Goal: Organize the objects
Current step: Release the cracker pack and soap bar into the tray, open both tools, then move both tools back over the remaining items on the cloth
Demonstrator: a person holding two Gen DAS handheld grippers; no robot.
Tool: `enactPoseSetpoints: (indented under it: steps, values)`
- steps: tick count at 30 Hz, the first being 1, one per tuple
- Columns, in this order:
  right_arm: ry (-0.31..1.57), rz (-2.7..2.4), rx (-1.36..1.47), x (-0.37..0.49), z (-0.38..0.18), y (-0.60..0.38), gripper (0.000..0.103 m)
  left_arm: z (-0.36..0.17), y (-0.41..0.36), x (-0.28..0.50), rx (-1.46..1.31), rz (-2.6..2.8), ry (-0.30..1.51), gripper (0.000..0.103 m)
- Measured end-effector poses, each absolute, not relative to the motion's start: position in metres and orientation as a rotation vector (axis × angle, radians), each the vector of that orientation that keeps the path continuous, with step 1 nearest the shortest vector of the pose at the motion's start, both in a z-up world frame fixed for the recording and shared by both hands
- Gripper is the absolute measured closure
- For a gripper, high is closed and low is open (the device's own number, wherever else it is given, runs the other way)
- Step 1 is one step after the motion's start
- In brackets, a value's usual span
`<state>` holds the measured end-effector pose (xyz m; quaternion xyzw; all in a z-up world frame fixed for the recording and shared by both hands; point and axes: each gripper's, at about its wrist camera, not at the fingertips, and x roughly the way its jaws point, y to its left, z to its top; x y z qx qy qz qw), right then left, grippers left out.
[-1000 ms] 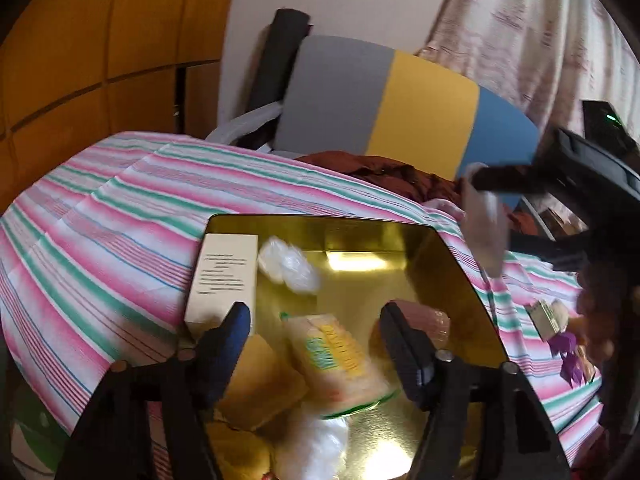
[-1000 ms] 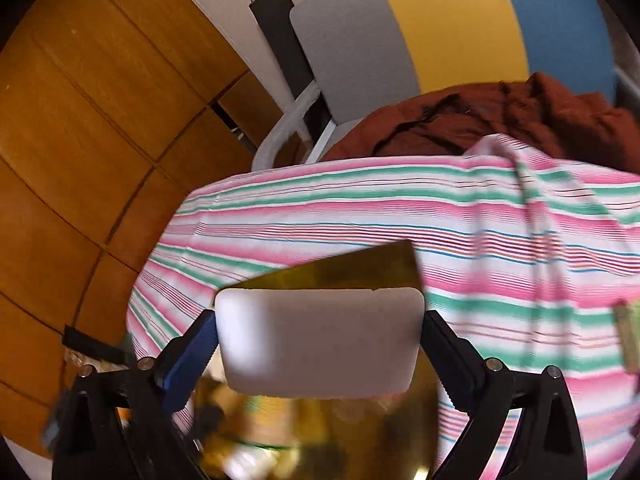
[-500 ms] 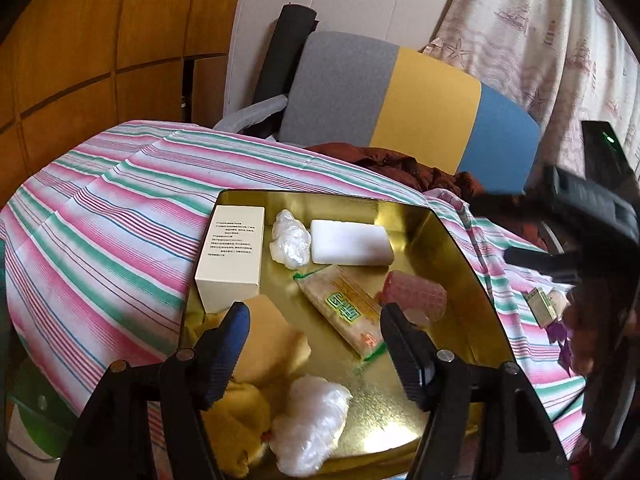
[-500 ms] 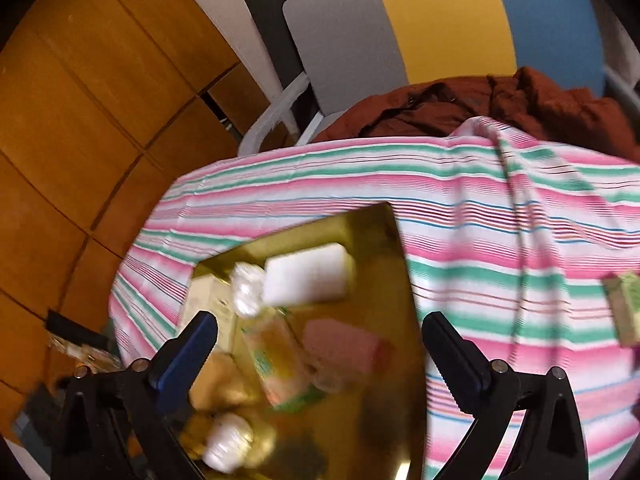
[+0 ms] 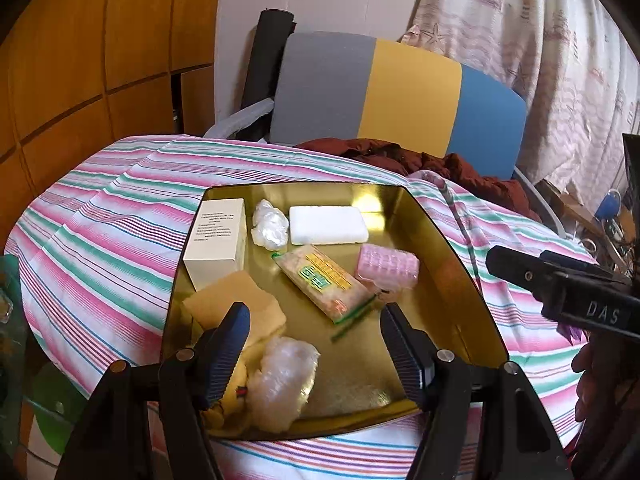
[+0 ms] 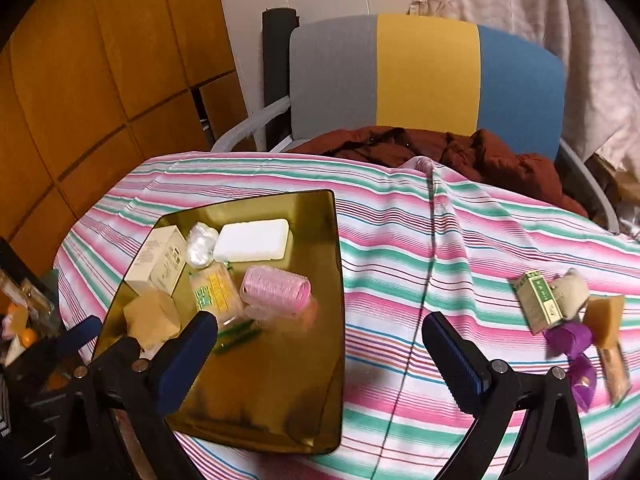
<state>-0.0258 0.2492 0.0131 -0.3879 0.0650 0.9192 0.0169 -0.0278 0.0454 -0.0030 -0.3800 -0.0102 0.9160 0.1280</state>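
Step in hand: by my reading, between items. The white block lies in the gold tray at its far edge, and neither tool holds anything.

Left tool: spread wide and empty, hovering over the near end of the tray.

Right tool: spread wide and empty, above the tray's right edge and the striped cloth on the desk.

Already in the tray: a cream box at the far left corner, a pink roller right of centre, a snack packet in the middle, a tan sponge and clear plastic wads at the near left.

Left to sort: a small heap well to the right of the tray, on the cloth. It holds a green-labelled box, a purple piece, an amber block and a pale lump.

Next move, I'd say: swing the right tool toward that heap, single out one piece, probably the green-labelled box on its tray side, and close on it without dragging its neighbours, which touch each other.

Writing: "DAS" on the right tool's body as seen from the left. The cream box bears fine print too small to read. The packet has green characters I cannot make out.
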Motion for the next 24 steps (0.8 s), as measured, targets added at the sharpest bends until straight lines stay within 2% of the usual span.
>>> enactPoseSetpoints:
  steps: [11,24]
  values:
    - [0.065,2.827,-1.168,-0.001,0.005,0.249,0.000,-0.005,0.064,-0.013,-1.122,2.649,0.048,0.034]
    - [0.115,2.710,-1.189,0.015,-0.005,0.299,0.000,-0.010,0.088,-0.007,-1.111,2.530,0.063,0.034]
